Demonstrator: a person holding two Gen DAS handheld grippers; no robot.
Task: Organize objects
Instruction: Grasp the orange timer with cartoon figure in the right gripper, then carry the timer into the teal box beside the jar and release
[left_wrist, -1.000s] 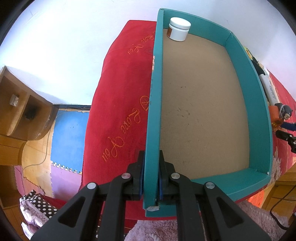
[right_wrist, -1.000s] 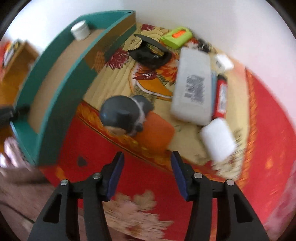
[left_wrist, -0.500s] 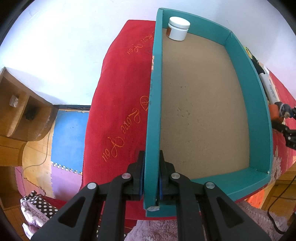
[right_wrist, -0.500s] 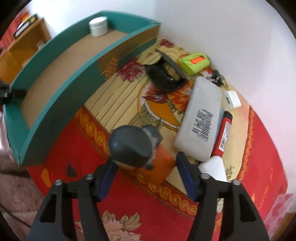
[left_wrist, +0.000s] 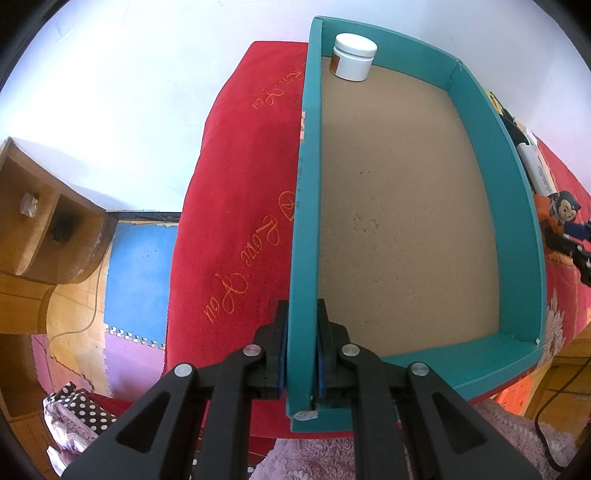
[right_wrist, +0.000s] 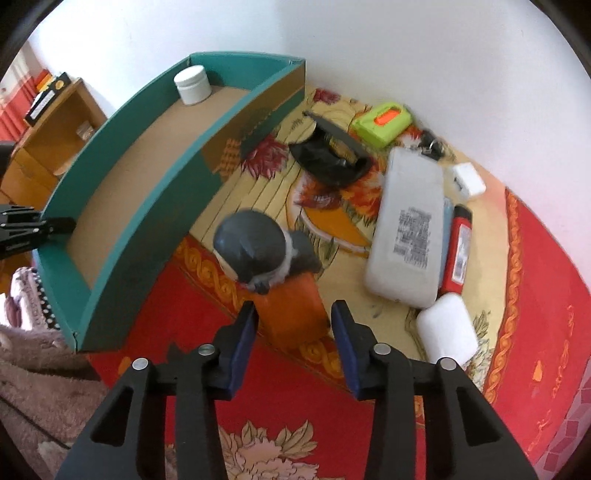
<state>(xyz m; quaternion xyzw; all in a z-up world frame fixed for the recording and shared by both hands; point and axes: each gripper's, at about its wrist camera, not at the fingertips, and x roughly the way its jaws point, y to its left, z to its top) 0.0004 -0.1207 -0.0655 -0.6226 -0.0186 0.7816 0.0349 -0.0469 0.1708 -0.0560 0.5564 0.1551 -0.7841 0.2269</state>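
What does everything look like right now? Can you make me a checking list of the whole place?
Surface: red patterned blanket with a yellow flowered part.
Job's things: teal box holding only a white jar; toy figure with orange base beside the box.
Clutter: white pack, red tube, green case, black pouch, small white items.
Grippers: left gripper clamped on the box wall; right gripper closing around the toy's base, pads not pressing.
Cables: black cable at lower right.
Surroundings: white wall, wooden shelf, foam floor mats.
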